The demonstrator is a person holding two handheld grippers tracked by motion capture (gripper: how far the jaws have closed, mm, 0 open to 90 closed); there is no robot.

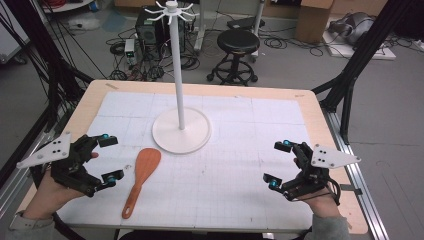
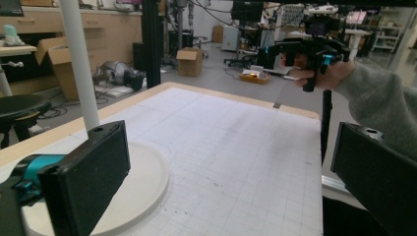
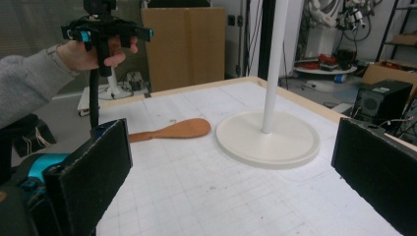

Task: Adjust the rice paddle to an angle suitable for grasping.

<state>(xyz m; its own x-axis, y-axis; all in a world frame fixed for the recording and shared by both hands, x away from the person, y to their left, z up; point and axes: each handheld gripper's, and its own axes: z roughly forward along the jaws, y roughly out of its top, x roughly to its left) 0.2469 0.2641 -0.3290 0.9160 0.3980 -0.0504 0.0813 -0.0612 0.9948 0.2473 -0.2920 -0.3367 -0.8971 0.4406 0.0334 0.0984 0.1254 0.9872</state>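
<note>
On gridded table point(image 1: 240, 175), spatula point(image 1: 142, 177) lies just beside open, empty left hand-held gripper point(image 1: 110, 158).

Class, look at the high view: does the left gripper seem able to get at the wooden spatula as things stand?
Probably yes: the left gripper stands open just beside the wooden spatula, which lies flat on the mat with nothing between them.

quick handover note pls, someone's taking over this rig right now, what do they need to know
Left gripper: open, empty, held above the table's left side.
Right gripper: open, empty, held above the right side.
Wooden spatula: flat on the gridded mat, just right of the left gripper, untouched.
White hook stand: upright mid-table, hooks bare.
Done: nothing yet.
Left: probably pick up the spatula with the nearer left gripper; hanging it on the stand looks likely.
</note>
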